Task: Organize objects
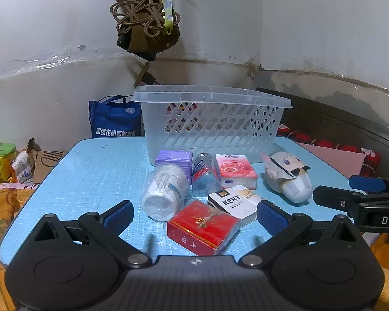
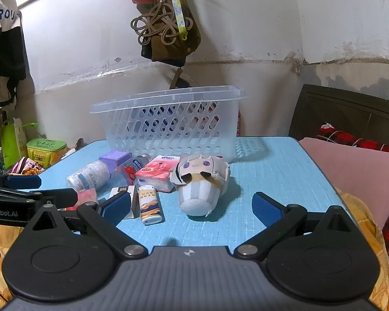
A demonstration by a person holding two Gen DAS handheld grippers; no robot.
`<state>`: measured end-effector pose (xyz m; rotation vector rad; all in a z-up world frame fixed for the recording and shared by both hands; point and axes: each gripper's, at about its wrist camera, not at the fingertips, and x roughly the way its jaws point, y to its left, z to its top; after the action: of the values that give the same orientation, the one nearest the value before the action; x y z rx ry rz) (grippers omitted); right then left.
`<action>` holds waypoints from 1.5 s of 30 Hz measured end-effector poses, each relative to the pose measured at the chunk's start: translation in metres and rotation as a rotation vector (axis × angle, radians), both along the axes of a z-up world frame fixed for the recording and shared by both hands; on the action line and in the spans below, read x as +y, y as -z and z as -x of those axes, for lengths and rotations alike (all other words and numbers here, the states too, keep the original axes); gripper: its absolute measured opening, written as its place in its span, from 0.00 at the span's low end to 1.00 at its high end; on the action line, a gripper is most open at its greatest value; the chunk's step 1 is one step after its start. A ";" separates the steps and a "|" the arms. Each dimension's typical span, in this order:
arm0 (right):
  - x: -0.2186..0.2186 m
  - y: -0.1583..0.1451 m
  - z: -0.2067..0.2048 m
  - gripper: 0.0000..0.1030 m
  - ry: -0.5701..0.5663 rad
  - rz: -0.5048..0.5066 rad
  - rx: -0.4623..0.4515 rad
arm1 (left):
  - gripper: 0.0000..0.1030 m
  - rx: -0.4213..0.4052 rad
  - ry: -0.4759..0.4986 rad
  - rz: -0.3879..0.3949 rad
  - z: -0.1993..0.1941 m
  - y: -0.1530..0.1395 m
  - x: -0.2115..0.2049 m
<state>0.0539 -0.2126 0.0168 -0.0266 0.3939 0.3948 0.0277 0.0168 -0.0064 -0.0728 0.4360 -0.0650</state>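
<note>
While both claws hover with nothing between their pads, the blue table [image 1: 96, 171] carries everything to be sorted, and a translucent perforated plastic basket [image 1: 210, 119] stands upright at its far edge. Just in front of the basket lies a tight cluster of small goods. A plush doll [image 2: 201, 181] in white and grey, with purple eyes, lies on its side at the right end of the group, apart from the rest. Beside it sits a pink tissue pack [image 1: 236, 171], and left of that a clear bottle [image 1: 205, 175] with a red and blue label lies on its side. A white plastic-wrapped jar [image 1: 164, 190] lies tipped toward the camera, touching a purple box [image 1: 175, 159] behind it. Nearer the claws rests a red cigarette box [image 1: 203, 226] with gold print, and against it a black and white pack reading KENT [image 1: 233, 203]. A small lighter [image 2: 150, 204] with Chinese characters lies at the front of the cluster. The left gripper [image 1: 194, 216] stands wide open over the red box; the right gripper [image 2: 192, 207] is equally wide, facing the doll. Beyond the table's left corner, a blue bag [image 1: 114, 120] shows white Chinese lettering.
</note>
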 end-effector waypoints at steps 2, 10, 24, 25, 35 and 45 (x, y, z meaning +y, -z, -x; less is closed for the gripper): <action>0.000 0.000 -0.001 0.99 0.001 -0.001 -0.001 | 1.00 -0.004 0.004 0.002 0.000 -0.001 0.000; 0.000 0.001 -0.002 0.98 -0.010 -0.009 0.002 | 1.00 -0.008 0.007 0.000 0.001 -0.002 0.002; -0.001 0.001 -0.001 0.96 -0.018 -0.018 -0.007 | 1.00 -0.010 0.011 -0.006 0.002 -0.002 0.001; -0.001 0.001 -0.002 0.96 -0.018 -0.015 -0.007 | 1.00 -0.011 0.011 -0.006 0.002 -0.002 0.001; -0.006 0.002 -0.004 0.94 -0.014 -0.048 0.004 | 0.99 -0.016 0.018 0.000 0.002 -0.004 0.001; -0.003 0.000 -0.005 0.93 -0.013 -0.034 -0.003 | 0.99 -0.019 0.027 0.001 0.002 -0.004 0.001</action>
<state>0.0589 -0.2157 0.0171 0.0028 0.3840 0.4143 0.0255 0.0183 -0.0025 -0.0673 0.4183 -0.0923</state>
